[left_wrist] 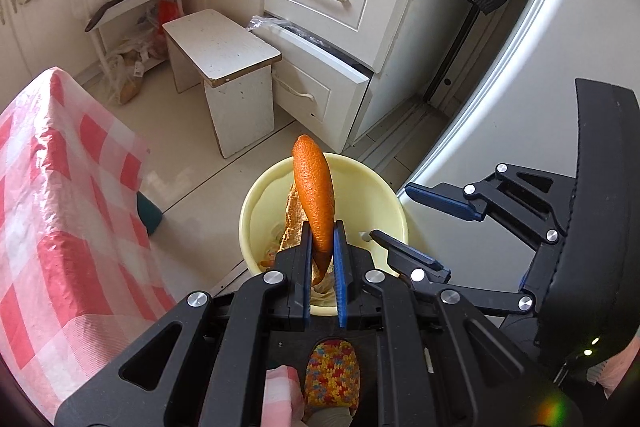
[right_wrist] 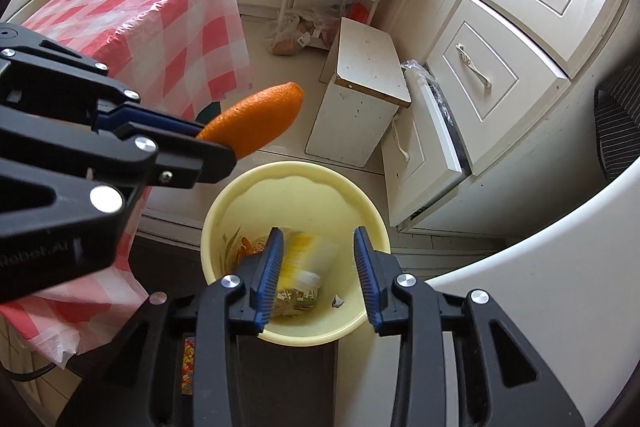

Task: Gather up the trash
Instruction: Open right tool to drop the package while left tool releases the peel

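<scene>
The left gripper is clamping one long piece of orange peel at its lower end; in the left wrist view the peel's long axis is running up the middle of the frame, its free tip pointing to the top, over the rim of a pale yellow bucket. In the right wrist view the same peel is pointing up and to the right from the left gripper.

The right gripper is hanging over the bucket at lower centre, its fingers standing apart with nothing pressed between them; a blurred yellow-and-white wrapper is showing inside the bucket below them.

The bucket is standing on a pale tiled floor. One white stool is standing at centre right, beside white drawers, the lowest pulled out. One bench under a red-and-white checked cloth is filling the upper left.
</scene>
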The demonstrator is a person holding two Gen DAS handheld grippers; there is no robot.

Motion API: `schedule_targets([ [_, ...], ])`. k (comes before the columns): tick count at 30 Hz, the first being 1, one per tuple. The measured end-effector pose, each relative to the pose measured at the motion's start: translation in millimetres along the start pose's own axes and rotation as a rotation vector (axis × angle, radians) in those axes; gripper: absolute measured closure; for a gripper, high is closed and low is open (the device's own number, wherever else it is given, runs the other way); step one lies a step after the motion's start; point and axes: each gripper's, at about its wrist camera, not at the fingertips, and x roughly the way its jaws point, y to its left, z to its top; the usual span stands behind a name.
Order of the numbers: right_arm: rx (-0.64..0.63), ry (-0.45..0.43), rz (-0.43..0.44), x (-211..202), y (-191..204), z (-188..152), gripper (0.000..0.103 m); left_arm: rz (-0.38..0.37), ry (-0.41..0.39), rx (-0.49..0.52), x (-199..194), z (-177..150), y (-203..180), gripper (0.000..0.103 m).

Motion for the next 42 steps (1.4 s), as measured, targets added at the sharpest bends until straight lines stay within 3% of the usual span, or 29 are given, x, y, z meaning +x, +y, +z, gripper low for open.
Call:
schedule_targets([
  [14,0.040,0.000,-0.057,-2.4,-12.1,-2.0,0.060,-0.004,0.043,0.016,18.1,0.6,-11.2,0.093],
  [17,0.044,-0.003,-0.065,-3.3,-13.1,-2.4,0.059,-0.006,0.047,0.010,18.9,1.3,-11.6,0.086],
  [19,0.043,-0.004,-0.068,-3.5,-13.1,-2.3,0.059,-0.001,0.045,0.009,17.8,0.7,-11.7,0.075],
  [21,0.041,-0.006,-0.070,-3.9,-12.8,-2.5,0.058,0.006,0.038,0.013,15.6,-0.2,-12.1,0.070],
  [29,0.025,-0.023,-0.073,-7.3,-9.6,-1.7,0.053,0.031,0.015,0.002,-0.1,-5.9,-6.8,0.066],
  [33,0.005,-0.044,-0.080,-11.4,-5.3,-0.1,0.048,0.066,-0.009,0.003,-16.3,-11.3,-2.8,0.059],
  [42,-0.101,-0.136,-0.103,-31.2,17.6,6.4,0.030,0.143,-0.087,-0.062,-77.9,-33.7,20.7,0.047],
])
